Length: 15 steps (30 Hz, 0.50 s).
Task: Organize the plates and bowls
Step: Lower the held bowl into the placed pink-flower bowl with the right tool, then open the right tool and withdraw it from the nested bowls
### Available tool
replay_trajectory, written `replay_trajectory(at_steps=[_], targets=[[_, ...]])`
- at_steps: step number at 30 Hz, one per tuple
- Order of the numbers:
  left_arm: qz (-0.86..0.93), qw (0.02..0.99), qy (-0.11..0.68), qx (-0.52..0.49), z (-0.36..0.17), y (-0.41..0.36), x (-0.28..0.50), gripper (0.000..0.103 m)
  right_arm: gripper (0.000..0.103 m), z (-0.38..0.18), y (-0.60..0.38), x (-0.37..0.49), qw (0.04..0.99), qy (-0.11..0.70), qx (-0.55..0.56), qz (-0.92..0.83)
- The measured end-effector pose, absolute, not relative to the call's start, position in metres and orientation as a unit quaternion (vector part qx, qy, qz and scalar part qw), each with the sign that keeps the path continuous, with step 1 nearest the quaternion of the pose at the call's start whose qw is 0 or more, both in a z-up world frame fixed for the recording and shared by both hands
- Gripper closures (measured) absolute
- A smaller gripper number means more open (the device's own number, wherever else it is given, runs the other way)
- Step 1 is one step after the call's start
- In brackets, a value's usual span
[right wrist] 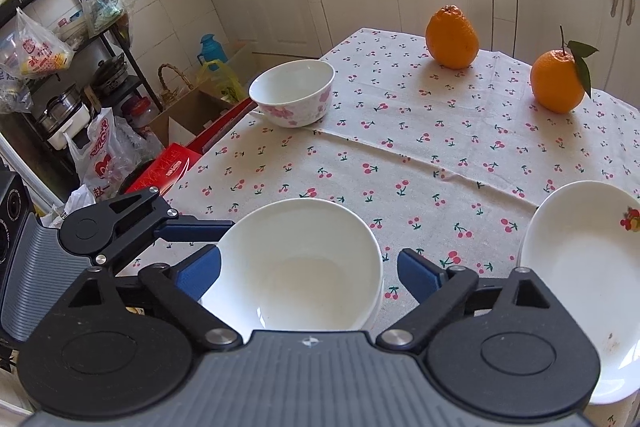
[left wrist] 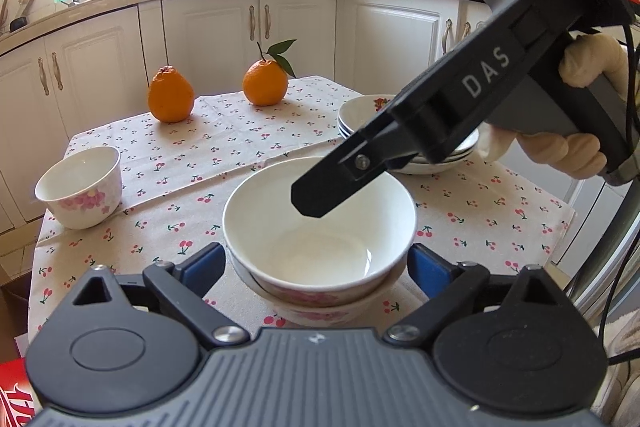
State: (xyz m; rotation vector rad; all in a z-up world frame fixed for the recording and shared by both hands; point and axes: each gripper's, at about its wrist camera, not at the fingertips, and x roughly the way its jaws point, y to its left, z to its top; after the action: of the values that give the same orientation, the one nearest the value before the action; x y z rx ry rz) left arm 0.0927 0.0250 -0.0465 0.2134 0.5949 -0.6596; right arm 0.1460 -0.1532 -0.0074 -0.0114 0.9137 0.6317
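Two white bowls with pink flowers sit nested (left wrist: 320, 231) on the cherry-print tablecloth (left wrist: 240, 155); they also show in the right wrist view (right wrist: 296, 263). My left gripper (left wrist: 318, 263) is open, its blue pads either side of the stack without touching it. My right gripper (right wrist: 308, 269) is open too and hovers over the stack from the right; its black finger (left wrist: 320, 195) hangs above the top bowl. A third flowered bowl (left wrist: 80, 187) stands alone at the table's left edge. A stack of white plates (right wrist: 580, 267) lies to the right.
Two oranges (left wrist: 170, 95) (left wrist: 265, 81) stand at the far side of the table. White kitchen cabinets (left wrist: 296, 27) lie behind. Boxes, bags and a metal rack (right wrist: 60, 75) crowd the floor left of the table.
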Motion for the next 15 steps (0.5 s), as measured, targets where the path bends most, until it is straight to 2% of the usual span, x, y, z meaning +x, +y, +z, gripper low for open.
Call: replay_trajectory(at_steps=[8, 15], targets=[[-0.311, 0.901, 0.285, 0.099, -0.039, 0.042, 0.085, 0.006, 0.001, -0.003, -0.145, 0.147, 0.854, 0.426, -0.021, 0.298], [-0.282, 0.914, 0.278, 0.086, -0.033, 0.069, 0.089, 0.001, 0.001, 0.005, -0.127, 0.151, 0.855, 0.415, -0.046, 0.306]])
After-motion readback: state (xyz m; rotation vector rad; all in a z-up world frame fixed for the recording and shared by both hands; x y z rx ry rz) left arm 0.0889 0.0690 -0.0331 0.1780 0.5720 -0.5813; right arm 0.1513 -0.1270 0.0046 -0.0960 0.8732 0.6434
